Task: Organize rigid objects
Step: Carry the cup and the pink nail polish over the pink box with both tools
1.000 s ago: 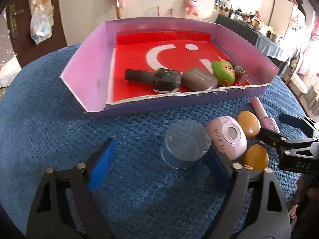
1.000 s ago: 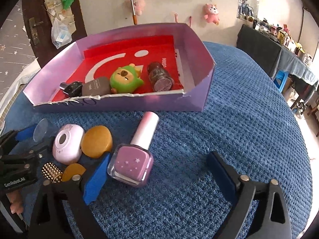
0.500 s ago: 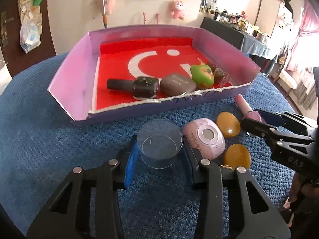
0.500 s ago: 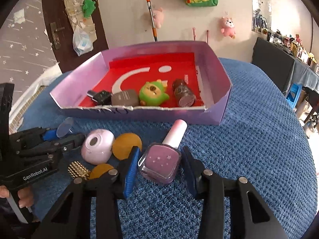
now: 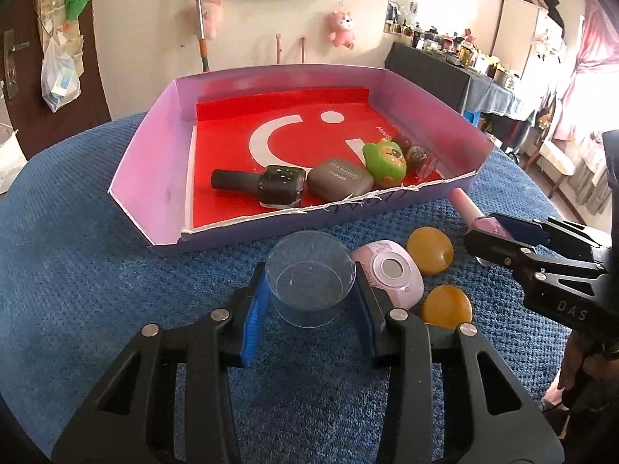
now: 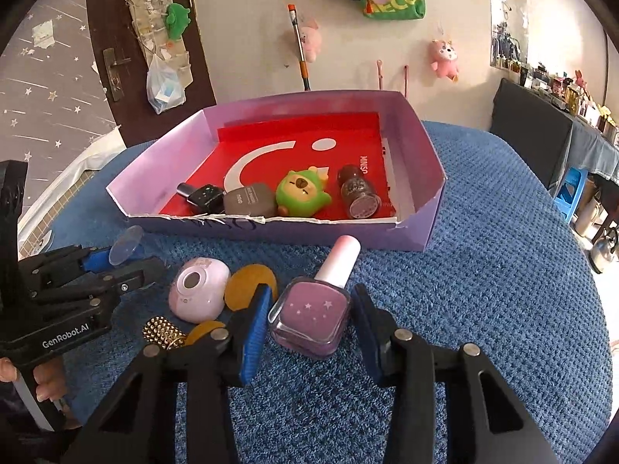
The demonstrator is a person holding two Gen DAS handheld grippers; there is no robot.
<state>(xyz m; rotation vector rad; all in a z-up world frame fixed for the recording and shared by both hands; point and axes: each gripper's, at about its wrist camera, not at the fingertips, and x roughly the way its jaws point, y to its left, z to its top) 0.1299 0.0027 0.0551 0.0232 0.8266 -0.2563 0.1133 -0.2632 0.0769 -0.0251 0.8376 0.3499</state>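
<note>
Left gripper (image 5: 309, 301): fingers clamp a clear round plastic cup (image 5: 310, 279). Right gripper (image 6: 309, 321): fingers grip a square pink nail-polish bottle (image 6: 311, 315), purple cardboard tray (image 6: 406, 232) at 12 o'clock.

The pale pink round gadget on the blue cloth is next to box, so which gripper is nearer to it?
Left. The left gripper, shut on the clear plastic cup, has its right finger against the pink round gadget. The right gripper sits further off, past the amber discs.

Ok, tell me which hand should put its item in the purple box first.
Left, probably. The left tongs grip the clear cup right before the box, near its bare left side. The right tongs hold the pink polish bottle opposite the crowded corner with the green toy.
</note>
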